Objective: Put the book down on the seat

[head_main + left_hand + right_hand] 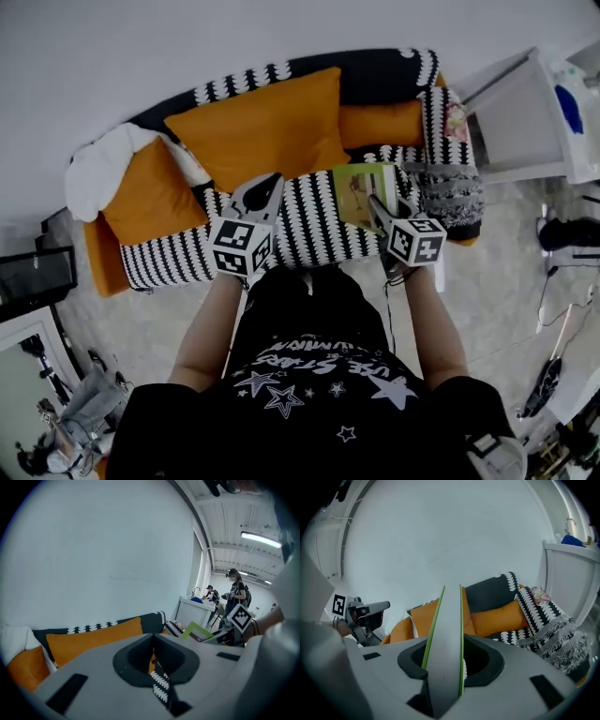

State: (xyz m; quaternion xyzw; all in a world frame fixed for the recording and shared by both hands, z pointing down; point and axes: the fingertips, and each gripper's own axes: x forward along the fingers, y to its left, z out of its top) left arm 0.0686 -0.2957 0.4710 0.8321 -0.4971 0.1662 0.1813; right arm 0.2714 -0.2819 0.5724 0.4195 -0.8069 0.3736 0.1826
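Carrying step: right gripper (381,210), fingers clamped on thin green-edged book (362,191), hovers over black-and-white patterned sofa seat (314,230); left gripper (262,193) fingers together, empty. Next: lower it flat.

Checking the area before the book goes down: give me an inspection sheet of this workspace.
Surface: sofa seat, black-and-white patterned, bare before the grippers.
Job's things: book, green-edged, held by the right gripper over the seat's right end.
Clutter: orange cushions; white blanket at the left end; grey throw on the right arm.
Grippers: right shut on the book; left gripper jaws together, empty.
Cables: floor cable at right.
Surroundings: white counter; people standing beyond.
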